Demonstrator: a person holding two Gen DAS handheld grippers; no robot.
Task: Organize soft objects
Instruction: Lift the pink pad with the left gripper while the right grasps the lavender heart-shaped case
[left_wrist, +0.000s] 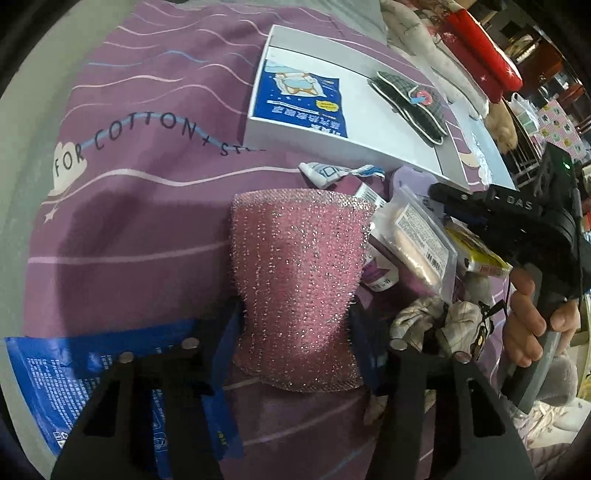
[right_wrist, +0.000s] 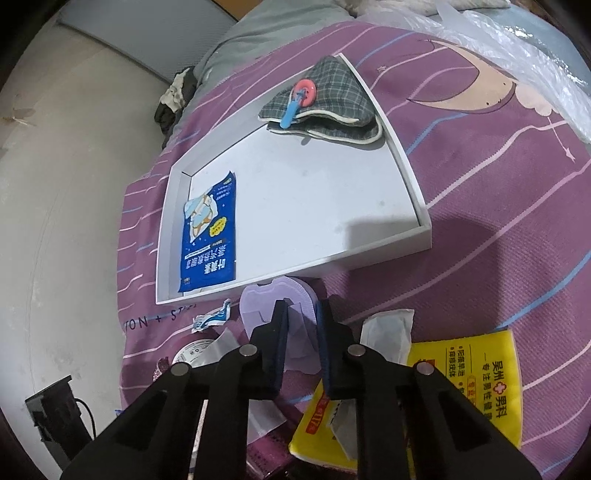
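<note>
- In the left wrist view the left gripper (left_wrist: 297, 332) sits at the bottom centre, its two blue-padded fingers (left_wrist: 231, 332) pressed against either side of a glittery pink scouring sponge (left_wrist: 299, 280); the sponge is pinched in where they meet it.
- The sponge stands up the middle of that frame, over a purple bedsheet (left_wrist: 147, 221) printed with wavy lines and "FOR COTTON".
- Under the left finger, lower left, lies a blue foil packet (left_wrist: 55, 373) flat on the sheet.
- At the upper centre of the same frame a shallow white tray (left_wrist: 406, 140) rests on the sheet. A blue printed packet (left_wrist: 299, 103) lies in its left end and a folded grey plaid cloth (left_wrist: 410, 99) with a pink-and-blue clip in its right end.
- Right of the sponge is a heap of small things: a clear-wrapped pad with a barcode label (left_wrist: 417, 240), a crumpled beige cloth (left_wrist: 443, 321) and a lilac pad (left_wrist: 410, 177) just below the tray.
- On the right edge a hand (left_wrist: 532, 321) grips the handle of the right gripper (right_wrist: 301, 332).
- In the right wrist view that gripper's jaws stand a narrow gap apart at lower centre with nothing between them, and the lilac pad (right_wrist: 258, 310) shows in the gap beyond them.
- Lower right of that frame lies a yellow packet (right_wrist: 480, 387) with red and blue print, touching a white sachet (right_wrist: 388, 328) above it.
- The tray (right_wrist: 406, 251) fills the middle of that frame, the plaid cloth (right_wrist: 332, 96) at its top end, the blue packet (right_wrist: 210, 236) at its left.
</note>
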